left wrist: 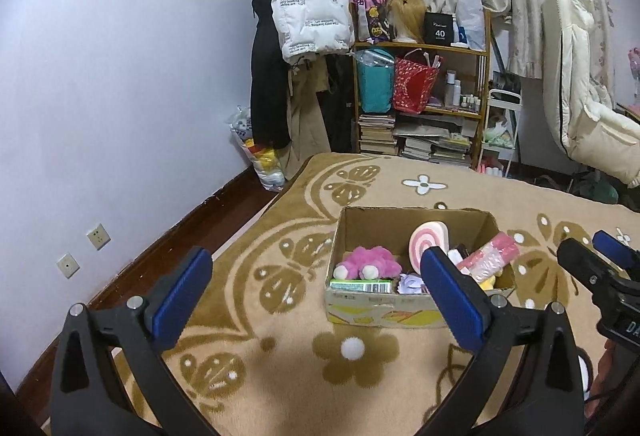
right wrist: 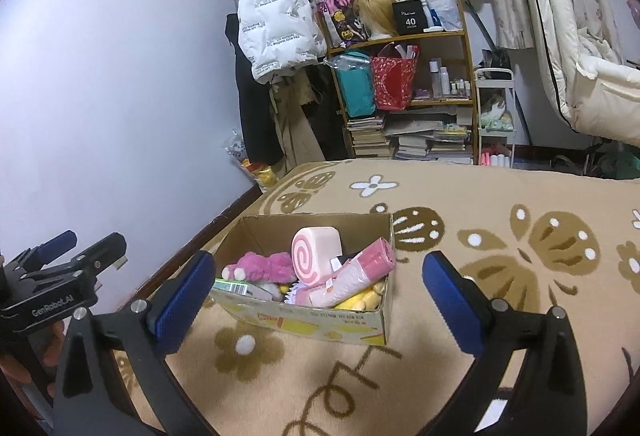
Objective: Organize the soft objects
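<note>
Left gripper [left wrist: 316, 272]: fingers spread wide, nothing between the blue pads; it hovers above the blanket, and the right-hand pad [left wrist: 454, 300] overlaps the near right part of the box in the left wrist view. It also shows at the left edge of the right wrist view [right wrist: 80, 248].
Right gripper [right wrist: 318, 274]: fingers spread wide as well, holding nothing; the box sits between the 2 pads in its own view, toward the left one. Its tip shows at the right edge of the left wrist view [left wrist: 592, 256].
Cardboard box [right wrist: 320, 324]: open-topped, standing on the blanket near the edge by the wall, with yellow print on its near side.
Pink plush toy [left wrist: 368, 262]: lies in the left part of the box, 2 white tips facing the near wall.
Swirl cushion [right wrist: 314, 252]: pink and white spiral face, propped upright in the middle of the box.
Pink wrapped roll [right wrist: 356, 272]: leans across the right side of the box, its upper end at the rim.
Yellow plush [right wrist: 360, 302]: low in the near right corner, partly under the roll.
Green carton [left wrist: 360, 286]: flat against the near wall inside the box.
Blanket [right wrist: 460, 336]: beige with brown butterflies and flowers.
Shelf [left wrist: 420, 100]: behind the bed, holding bags, bottles and stacked books.
</note>
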{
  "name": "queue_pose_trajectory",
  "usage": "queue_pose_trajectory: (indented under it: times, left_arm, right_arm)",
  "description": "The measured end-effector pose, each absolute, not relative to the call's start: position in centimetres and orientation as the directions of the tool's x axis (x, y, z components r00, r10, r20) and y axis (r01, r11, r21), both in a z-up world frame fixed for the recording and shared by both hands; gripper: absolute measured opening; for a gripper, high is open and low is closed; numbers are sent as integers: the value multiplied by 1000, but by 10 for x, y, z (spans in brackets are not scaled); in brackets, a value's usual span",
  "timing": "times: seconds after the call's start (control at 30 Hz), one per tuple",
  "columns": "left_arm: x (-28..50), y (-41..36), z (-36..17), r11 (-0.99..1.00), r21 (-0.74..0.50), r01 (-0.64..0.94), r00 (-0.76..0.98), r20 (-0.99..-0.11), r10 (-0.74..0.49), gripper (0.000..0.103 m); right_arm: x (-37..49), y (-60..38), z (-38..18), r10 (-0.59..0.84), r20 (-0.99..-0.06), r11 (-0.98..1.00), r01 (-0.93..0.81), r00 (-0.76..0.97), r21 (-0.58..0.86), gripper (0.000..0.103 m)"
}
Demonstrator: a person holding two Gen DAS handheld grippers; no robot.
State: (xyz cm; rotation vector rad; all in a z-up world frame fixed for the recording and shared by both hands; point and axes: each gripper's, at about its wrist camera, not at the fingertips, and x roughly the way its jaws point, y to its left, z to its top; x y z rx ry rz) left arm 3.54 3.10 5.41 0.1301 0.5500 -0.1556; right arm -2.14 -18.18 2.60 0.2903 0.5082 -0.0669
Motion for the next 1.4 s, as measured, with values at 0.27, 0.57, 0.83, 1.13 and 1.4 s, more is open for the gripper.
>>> queue_pose_trajectory:
  times: [0.27, 0.57, 0.83, 1.13, 1.4]
  left_arm:
    - [28, 26, 44, 973, 91, 211, 832, -540, -129, 103]
    - [33, 18, 28, 967, 124, 223, 817, -564, -116, 103]
    - [43, 12, 19, 961, 128, 244, 805, -579, -127, 103]
    - [48, 10, 14, 961, 130, 243, 800, -587, -123, 103]
    - [49, 15, 18, 964, 114, 242, 804, -579, -133, 103]
  right_arm:
    - [-24, -177, 19, -4, -492, 964, 135, 870, 231, 103]
    - [-20, -173, 2, 1, -532, 969, 130, 846, 208, 103]
    - [-12, -176, -8, -17, -556, 968, 154, 831, 199, 103]
    - [-8, -176, -11, -33, -563, 969, 164, 826, 185, 103]
    - [-6, -176, -15, -32, -571, 968, 167, 820, 185, 103]
